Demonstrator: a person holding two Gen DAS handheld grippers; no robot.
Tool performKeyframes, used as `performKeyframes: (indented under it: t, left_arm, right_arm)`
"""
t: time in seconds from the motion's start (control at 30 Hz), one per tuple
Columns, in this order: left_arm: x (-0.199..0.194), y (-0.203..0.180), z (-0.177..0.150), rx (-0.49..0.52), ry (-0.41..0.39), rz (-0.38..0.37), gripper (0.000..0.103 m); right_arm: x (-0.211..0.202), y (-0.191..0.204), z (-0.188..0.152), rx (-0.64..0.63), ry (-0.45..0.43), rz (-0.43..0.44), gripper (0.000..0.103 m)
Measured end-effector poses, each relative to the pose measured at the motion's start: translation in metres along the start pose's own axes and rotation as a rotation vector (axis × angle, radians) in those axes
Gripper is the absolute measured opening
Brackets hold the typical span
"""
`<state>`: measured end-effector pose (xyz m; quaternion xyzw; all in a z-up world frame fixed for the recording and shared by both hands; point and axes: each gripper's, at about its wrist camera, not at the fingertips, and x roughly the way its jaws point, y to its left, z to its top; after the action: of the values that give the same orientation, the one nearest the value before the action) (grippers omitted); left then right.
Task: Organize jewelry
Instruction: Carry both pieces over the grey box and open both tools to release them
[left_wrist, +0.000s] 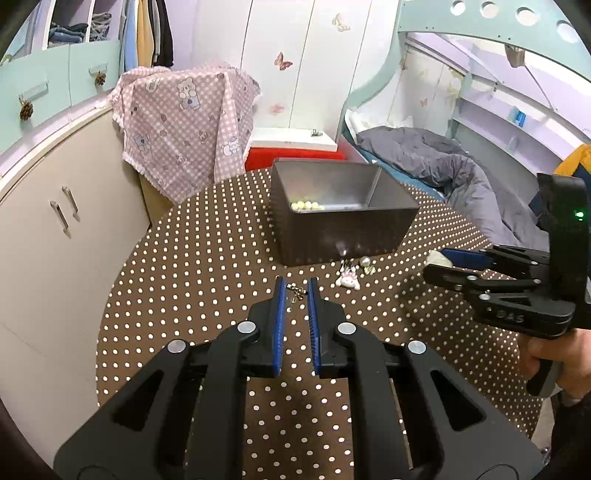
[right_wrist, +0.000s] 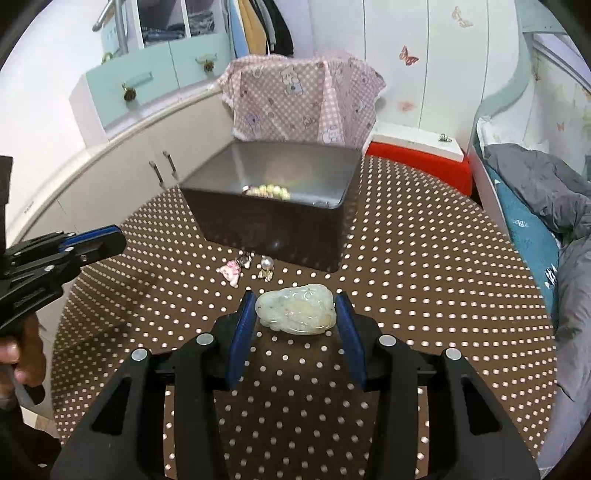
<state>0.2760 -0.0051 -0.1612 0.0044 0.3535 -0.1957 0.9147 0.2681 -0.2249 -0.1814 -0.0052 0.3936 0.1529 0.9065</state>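
Note:
A dark metal box (left_wrist: 332, 229) (right_wrist: 273, 225) stands on the brown polka-dot table (left_wrist: 207, 266) with a pearl strand (left_wrist: 307, 205) (right_wrist: 267, 191) inside. My left gripper (left_wrist: 296, 286) is narrowly open around a small gold trinket (left_wrist: 296, 291) lying between its fingertips. My right gripper (right_wrist: 295, 299) (left_wrist: 434, 264) closes on a pale jade pendant (right_wrist: 297, 308) (left_wrist: 439, 259) held between its blue pads. A pink-white bunny charm (left_wrist: 348, 278) (right_wrist: 232, 272), a pearl earring (left_wrist: 365, 262) (right_wrist: 266, 263) and small metal pieces lie in front of the box.
A chair draped with pink gingham cloth (left_wrist: 184, 125) (right_wrist: 306, 99) stands behind the table. A red-and-white box (left_wrist: 295, 147) (right_wrist: 417, 155) sits beyond the box. A bed with grey duvet (left_wrist: 443, 166) lies to the right, cabinets (left_wrist: 55, 229) to the left.

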Motion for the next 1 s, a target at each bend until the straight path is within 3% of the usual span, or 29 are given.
performKeyframes:
  t: [0.23,0.57,0.77,1.0]
  left_arm:
    - [-0.019,-0.002,0.016,0.003,-0.054,0.006,0.011]
    - [-0.041,-0.007,0.069,0.050,-0.156,0.017,0.011]
    - [-0.034,-0.017,0.104,0.075,-0.183,-0.006,0.011]
    - [-0.009,-0.025,0.132,0.074,-0.154,-0.044,0.011]
  right_arm:
    - [-0.042,-0.003,0.021,0.019,-0.086,0.032,0.041]
    - [-0.093,-0.006,0.086,-0.030,-0.228,0.053,0.041]
    - [-0.094,-0.009,0.119,-0.040,-0.255,0.084,0.041]
    - [-0.065,-0.017,0.139,0.013,-0.203,0.149,0.041]
